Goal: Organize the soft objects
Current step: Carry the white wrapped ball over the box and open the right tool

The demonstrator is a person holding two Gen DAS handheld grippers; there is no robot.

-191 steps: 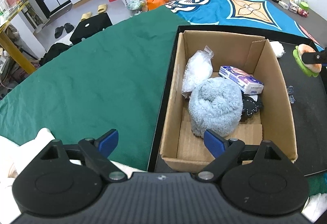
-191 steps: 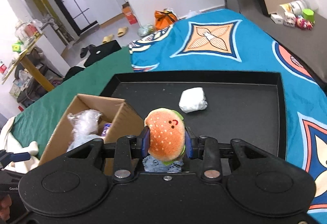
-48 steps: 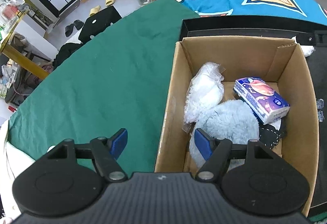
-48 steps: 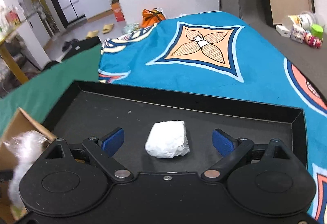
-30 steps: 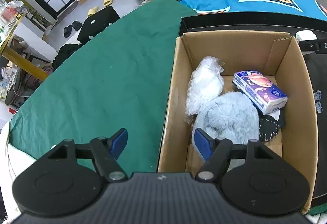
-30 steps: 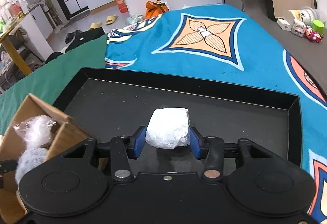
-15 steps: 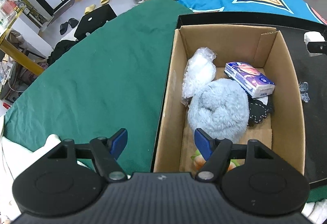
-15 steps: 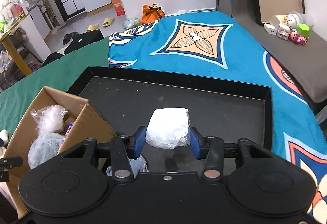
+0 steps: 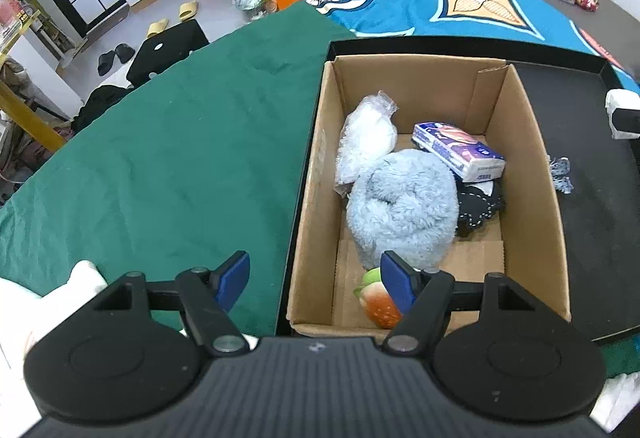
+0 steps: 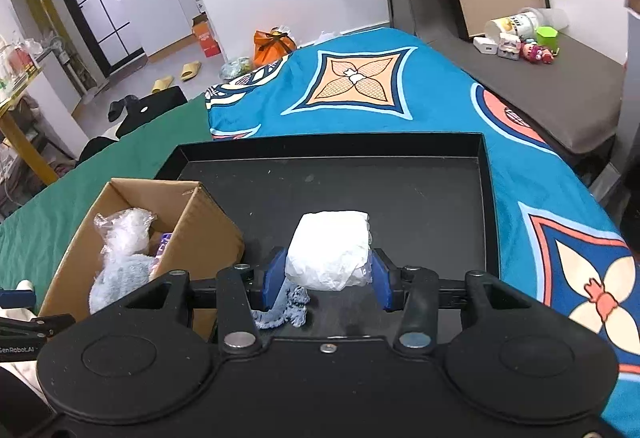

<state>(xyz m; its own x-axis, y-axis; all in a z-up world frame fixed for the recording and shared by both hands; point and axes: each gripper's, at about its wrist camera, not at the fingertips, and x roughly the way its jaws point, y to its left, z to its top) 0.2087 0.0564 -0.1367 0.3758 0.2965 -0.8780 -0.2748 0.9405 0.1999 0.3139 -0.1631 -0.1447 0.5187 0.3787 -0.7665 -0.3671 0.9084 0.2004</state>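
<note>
Right gripper clamps white wrapped bundle mid-frame, lifted for cardboard box lower left; left gripper spread, empty.

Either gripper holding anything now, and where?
Right gripper pinches the white bundle by its two sides. Left gripper is open, holding nothing.

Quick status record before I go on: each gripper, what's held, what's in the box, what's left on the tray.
left gripper: open, empty, above the box's near edge
right gripper: shut on white bundle, above the black tray
cardboard box: fluffy blue roll, clear plastic bag, tissue pack, dark cloth, burger toy
left on tray: small blue fabric scrap, beside the box
</note>
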